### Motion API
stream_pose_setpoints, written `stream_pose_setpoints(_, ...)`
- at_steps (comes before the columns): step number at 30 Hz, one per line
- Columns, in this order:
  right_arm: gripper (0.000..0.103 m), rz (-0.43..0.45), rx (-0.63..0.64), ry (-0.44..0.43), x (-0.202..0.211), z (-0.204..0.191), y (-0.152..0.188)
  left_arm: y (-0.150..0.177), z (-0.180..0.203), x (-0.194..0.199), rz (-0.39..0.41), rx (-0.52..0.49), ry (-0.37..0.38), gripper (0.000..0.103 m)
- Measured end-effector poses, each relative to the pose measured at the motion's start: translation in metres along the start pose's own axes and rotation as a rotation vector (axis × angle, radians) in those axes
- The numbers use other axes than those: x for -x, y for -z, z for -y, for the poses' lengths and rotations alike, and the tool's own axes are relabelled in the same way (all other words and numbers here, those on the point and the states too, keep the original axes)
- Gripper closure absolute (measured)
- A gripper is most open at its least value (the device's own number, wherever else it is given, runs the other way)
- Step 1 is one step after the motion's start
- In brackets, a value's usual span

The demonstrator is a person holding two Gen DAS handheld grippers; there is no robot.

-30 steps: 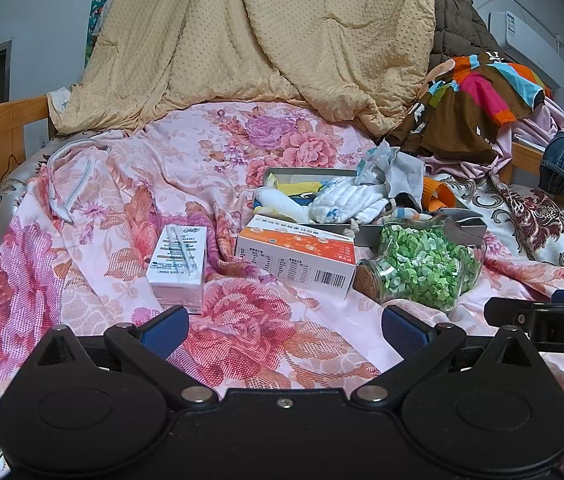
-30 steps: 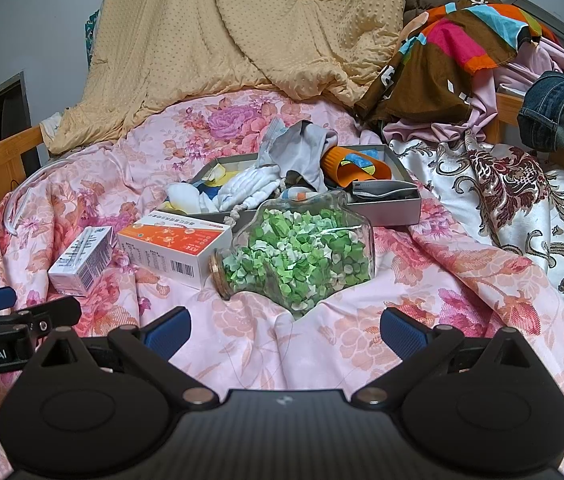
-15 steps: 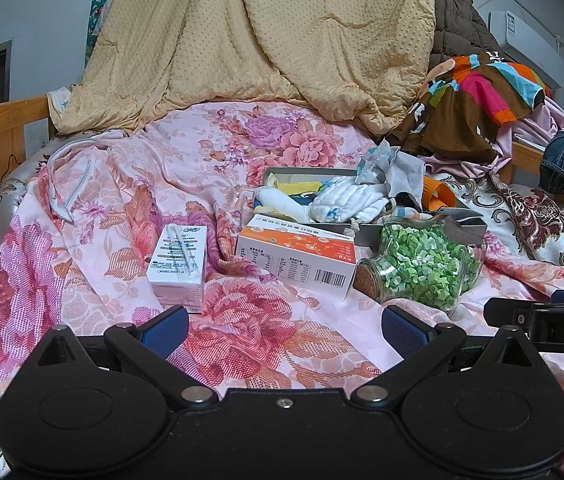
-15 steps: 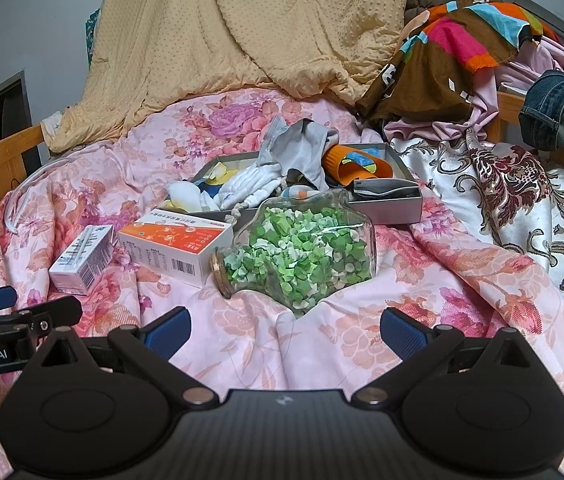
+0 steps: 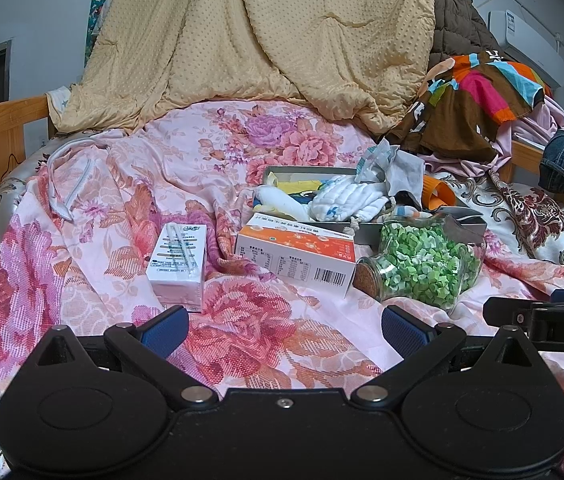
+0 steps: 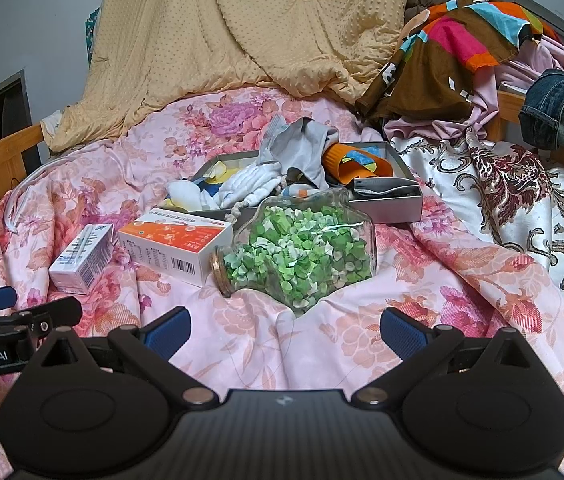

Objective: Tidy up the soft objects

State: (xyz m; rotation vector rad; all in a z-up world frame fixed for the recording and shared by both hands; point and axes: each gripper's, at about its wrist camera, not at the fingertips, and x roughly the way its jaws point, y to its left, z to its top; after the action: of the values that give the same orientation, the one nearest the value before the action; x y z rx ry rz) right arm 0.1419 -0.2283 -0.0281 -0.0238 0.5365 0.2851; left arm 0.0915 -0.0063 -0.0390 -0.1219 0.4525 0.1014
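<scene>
Socks untouched; both claws wide apart, empty.

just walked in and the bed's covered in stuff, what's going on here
A person holds a two-finger tool in each hand over a floral bedspread. Both the left tool and the right tool are open and hold nothing. Ahead lie a small white carton, an orange-and-white box and a corked glass jar of green paper bits on its side. Behind them, a grey tray holds white socks and other soft items. Nothing is being handled yet.
</scene>
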Motion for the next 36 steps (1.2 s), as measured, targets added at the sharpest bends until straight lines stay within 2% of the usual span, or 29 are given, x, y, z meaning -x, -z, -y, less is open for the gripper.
stream_pose_setpoints(22,0.000,-0.002,0.001,0.000,0.000,0.000,-0.001,0.000,0.000,0.000,-0.002,-0.001,-0.001,0.001)
stream_pose_setpoints(26,0.000,-0.003,0.000,0.000,0.000,0.000,-0.001,0.003,-0.002,0.000,-0.014,0.025,0.014,0.001)
stream_pose_setpoints(31,0.000,-0.004,0.001,0.000,0.000,0.000,-0.001,0.009,-0.007,-0.001,-0.024,0.022,-0.005,0.001)
stream_pose_setpoints(36,0.000,-0.006,0.002,0.000,0.001,-0.001,0.000,0.005,-0.007,0.000,-0.024,0.028,0.019,0.001)
